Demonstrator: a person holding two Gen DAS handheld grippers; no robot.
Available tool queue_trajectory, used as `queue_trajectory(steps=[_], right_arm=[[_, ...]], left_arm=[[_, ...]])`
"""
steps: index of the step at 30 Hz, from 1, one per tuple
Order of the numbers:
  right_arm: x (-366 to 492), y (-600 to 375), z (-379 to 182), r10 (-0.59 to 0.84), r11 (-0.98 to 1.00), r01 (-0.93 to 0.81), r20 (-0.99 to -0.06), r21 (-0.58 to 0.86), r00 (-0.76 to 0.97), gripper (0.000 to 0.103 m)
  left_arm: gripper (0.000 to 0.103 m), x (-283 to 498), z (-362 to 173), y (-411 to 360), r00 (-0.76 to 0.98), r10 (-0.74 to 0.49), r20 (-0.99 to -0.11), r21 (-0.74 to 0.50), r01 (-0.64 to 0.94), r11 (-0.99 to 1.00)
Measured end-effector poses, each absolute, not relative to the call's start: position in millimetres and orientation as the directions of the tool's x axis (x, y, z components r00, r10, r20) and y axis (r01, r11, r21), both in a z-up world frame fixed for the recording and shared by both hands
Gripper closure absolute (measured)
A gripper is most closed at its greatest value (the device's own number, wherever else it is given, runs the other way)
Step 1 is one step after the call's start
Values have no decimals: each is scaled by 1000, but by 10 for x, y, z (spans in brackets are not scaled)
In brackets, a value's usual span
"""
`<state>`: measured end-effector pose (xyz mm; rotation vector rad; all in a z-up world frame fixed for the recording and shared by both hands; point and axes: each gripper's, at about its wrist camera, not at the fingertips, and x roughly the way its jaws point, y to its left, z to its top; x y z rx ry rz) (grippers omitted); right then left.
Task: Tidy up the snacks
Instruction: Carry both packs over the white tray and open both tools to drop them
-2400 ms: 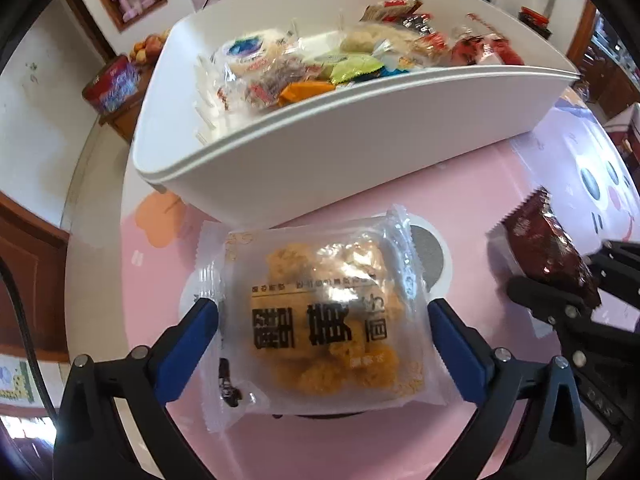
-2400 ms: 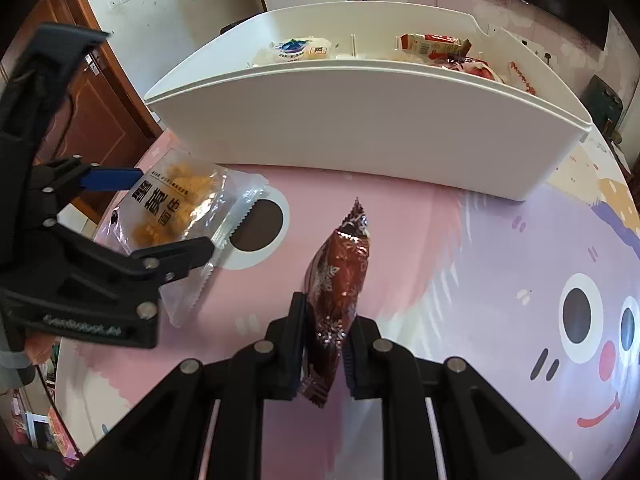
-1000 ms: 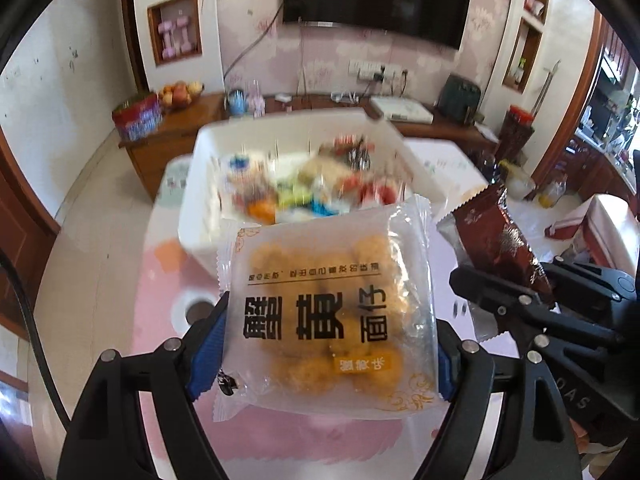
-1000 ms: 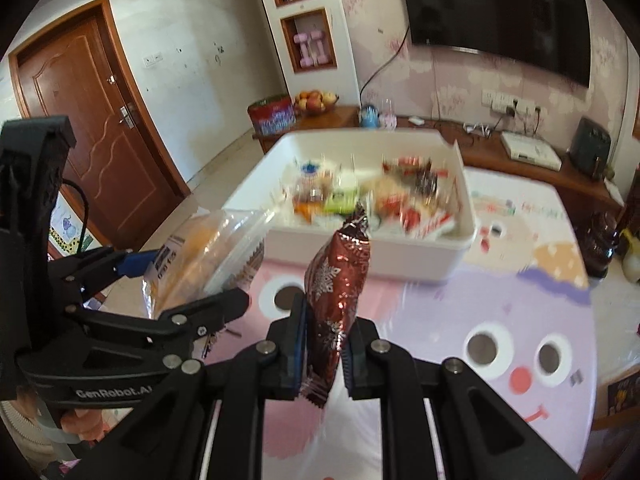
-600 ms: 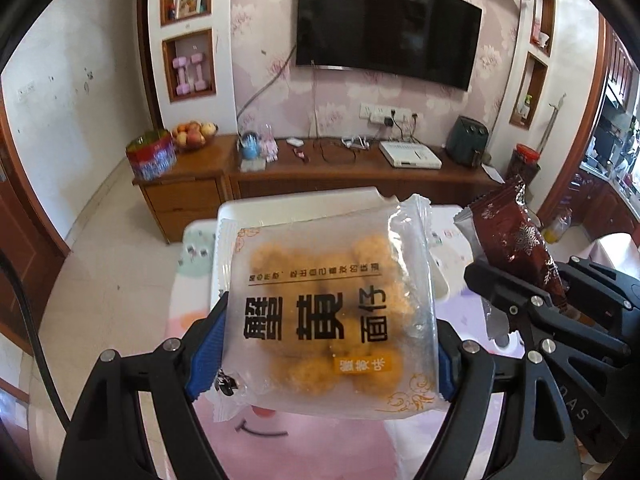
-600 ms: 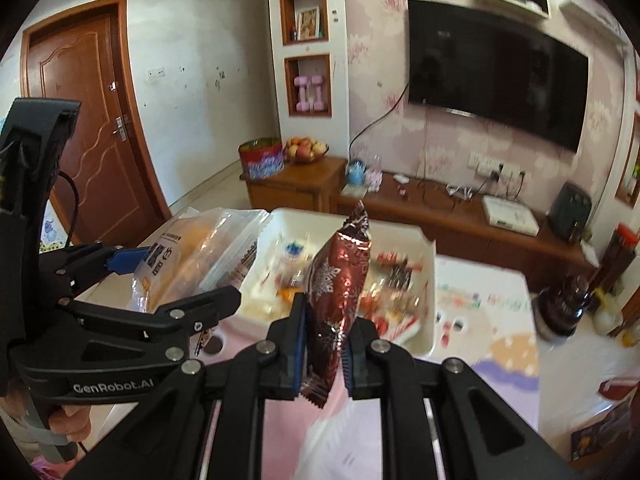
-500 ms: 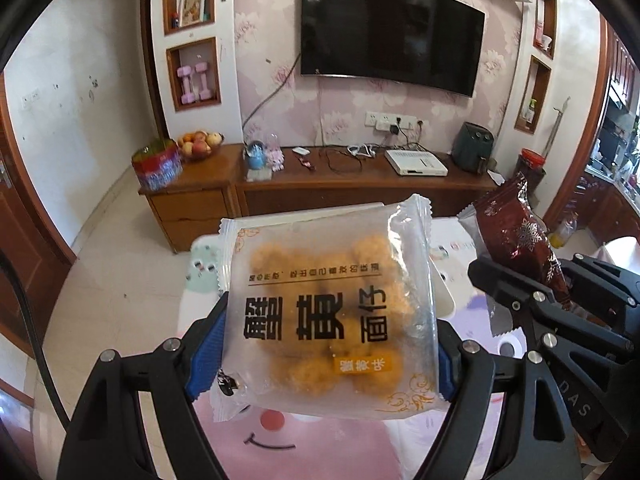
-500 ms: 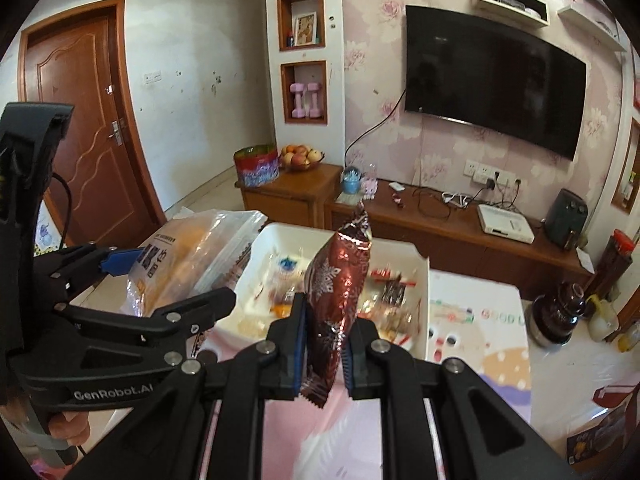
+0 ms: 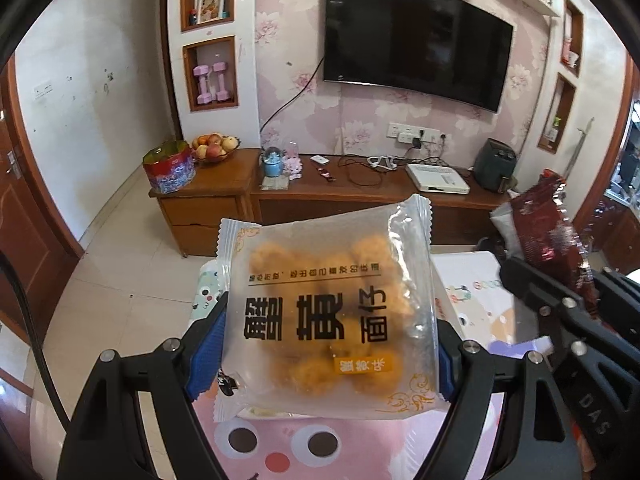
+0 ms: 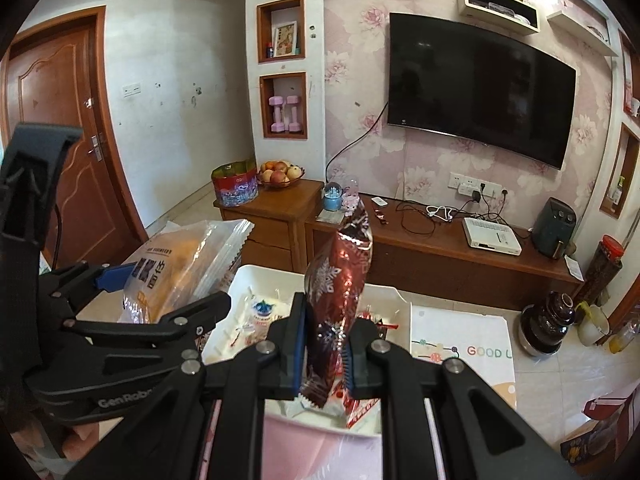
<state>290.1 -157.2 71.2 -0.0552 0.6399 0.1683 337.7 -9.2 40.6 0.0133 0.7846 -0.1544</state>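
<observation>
Both grippers are raised above the white bin (image 10: 394, 300). Left gripper (image 9: 330, 346) grips the clear pack (image 9: 332, 312); right gripper (image 10: 324, 354) pinches the red packet (image 10: 340, 292). Lower each over the bin before releasing.

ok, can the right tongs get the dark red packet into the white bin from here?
Probably yes. The right tongs hold the dark red packet upright, above the white bin, whose open top shows snacks but nothing covering it.
</observation>
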Motion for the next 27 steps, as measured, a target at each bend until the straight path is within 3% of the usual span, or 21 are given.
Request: queue_trajectory(steps=[19, 27], right_arm=[[3602, -1755, 108, 133, 991, -101, -716, 87, 685, 87], [3803, -1754, -195, 129, 991, -100, -769, 85, 626, 86]], left_arm=[[21, 4059, -376, -235, 602, -67, -796, -22, 82, 996], [14, 4258, -602, -209, 579, -92, -810, -53, 85, 995]])
